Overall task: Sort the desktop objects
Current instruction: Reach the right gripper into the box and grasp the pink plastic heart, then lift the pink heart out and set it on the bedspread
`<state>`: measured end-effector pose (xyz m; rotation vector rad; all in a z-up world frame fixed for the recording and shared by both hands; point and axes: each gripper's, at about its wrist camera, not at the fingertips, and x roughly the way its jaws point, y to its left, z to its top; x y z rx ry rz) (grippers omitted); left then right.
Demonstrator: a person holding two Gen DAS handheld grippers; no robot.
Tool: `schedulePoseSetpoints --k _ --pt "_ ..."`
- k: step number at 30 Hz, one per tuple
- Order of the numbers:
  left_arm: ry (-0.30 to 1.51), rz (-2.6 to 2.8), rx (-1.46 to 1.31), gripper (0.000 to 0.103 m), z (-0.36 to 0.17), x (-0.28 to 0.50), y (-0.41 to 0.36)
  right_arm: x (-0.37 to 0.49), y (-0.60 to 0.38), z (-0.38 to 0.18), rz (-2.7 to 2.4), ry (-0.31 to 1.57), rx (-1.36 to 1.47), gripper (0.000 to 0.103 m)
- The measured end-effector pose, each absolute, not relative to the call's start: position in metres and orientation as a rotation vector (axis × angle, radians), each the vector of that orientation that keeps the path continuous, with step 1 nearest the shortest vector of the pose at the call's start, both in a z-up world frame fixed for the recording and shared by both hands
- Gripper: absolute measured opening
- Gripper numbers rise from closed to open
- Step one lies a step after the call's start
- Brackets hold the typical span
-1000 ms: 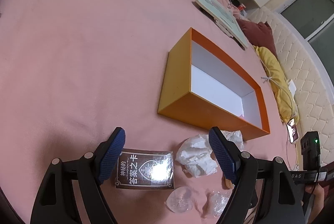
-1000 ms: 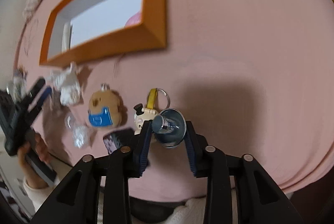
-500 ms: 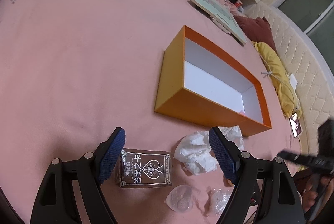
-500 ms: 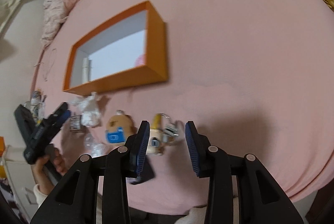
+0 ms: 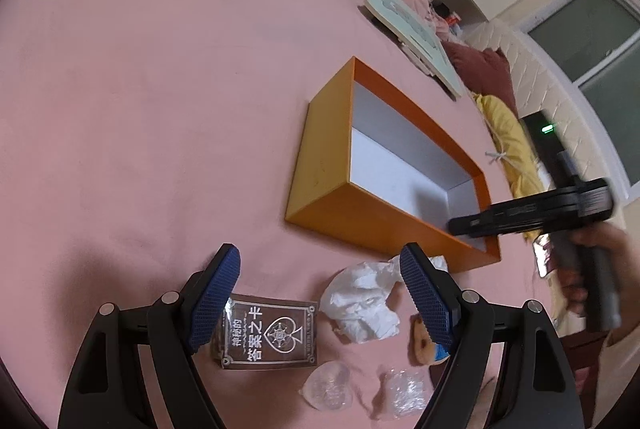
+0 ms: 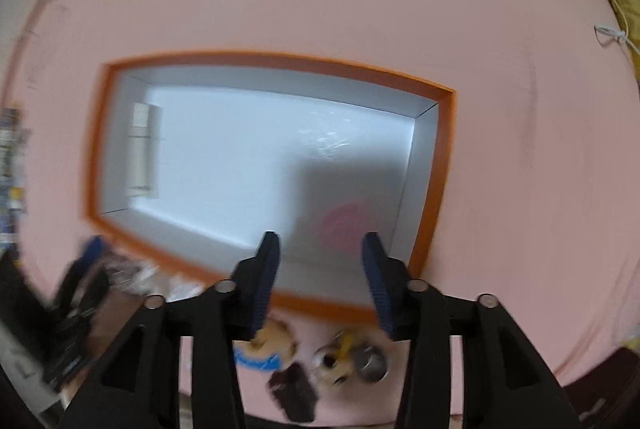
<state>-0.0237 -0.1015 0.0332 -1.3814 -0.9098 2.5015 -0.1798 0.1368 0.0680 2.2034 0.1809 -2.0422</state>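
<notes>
Compared with the frame half a second earlier, the right gripper point(image 6: 321, 279) has travelled from above the keychains to a position over the near right corner of the orange box point(image 5: 326, 169), its fingers spread wide with nothing between them; the right wrist view is motion-blurred. In the left wrist view the same gripper now reaches over the box's right end, where before it lay lower at the frame edge. The left gripper point(image 5: 320, 303) has barely shifted and stays wide open, empty, above the card pack point(image 5: 272, 333) on the pink bedspread point(image 5: 160, 109). Count inside the box: one pale upright bottle-like item point(image 6: 141, 151) at the left end and one pink object point(image 6: 347, 227) at the right end, too blurred to identify. Count outside the box, along its near side: one card pack, one crumpled white tissue point(image 5: 366, 299), two clear plastic wrappers point(image 5: 326, 385), one brown plush keychain point(image 6: 268, 347) with a blue patch, one figure keychain point(image 6: 336, 361) with a yellow strap, one metallic round object point(image 6: 372, 363) just beside it, and one small dark object point(image 6: 294, 391).
</notes>
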Motion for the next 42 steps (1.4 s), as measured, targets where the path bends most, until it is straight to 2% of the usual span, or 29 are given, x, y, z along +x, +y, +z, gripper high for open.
schedulePoseSetpoints --k 3,9,12,14,21,26,30,35,39,42 --pt "-0.934 2.479 -1.358 0.082 0.035 -0.024 -0.100 -0.188 0.135 0.050 -2.010 0.178 2.285 0.048" --pt "-0.945 2.455 -1.339 0.082 0.037 -0.023 -0.096 -0.186 0.113 0.024 -1.909 0.324 2.383 0.048" --pt "-0.972 2.448 -1.329 0.082 0.037 -0.023 -0.097 -0.187 0.112 0.020 -1.903 0.316 2.400 0.047" --pt "-0.982 2.447 -1.323 0.082 0.038 -0.023 -0.097 -0.185 0.112 0.022 -1.900 0.293 2.380 0.040" --pt "-0.971 2.458 -1.340 0.082 0.036 -0.023 -0.096 -0.172 0.111 0.030 -1.987 0.282 2.296 0.040" --pt "-0.988 2.459 -1.353 0.082 0.033 -0.023 -0.099 -0.167 0.118 0.058 -2.072 0.135 2.176 0.040" --pt "-0.992 2.457 -1.365 0.082 0.031 -0.023 -0.099 -0.149 0.135 0.104 -2.132 0.012 2.020 0.040" --pt "-0.965 2.459 -1.377 0.082 0.032 -0.023 -0.096 -0.098 0.171 0.144 -2.190 -0.027 1.907 0.040" --pt "-0.948 2.468 -1.387 0.082 0.032 -0.023 -0.097 -0.068 0.211 0.142 -2.238 -0.044 1.939 0.040" --pt "-0.941 2.481 -1.391 0.082 0.031 -0.022 -0.098 -0.054 0.231 0.112 -2.226 -0.093 2.036 0.040"
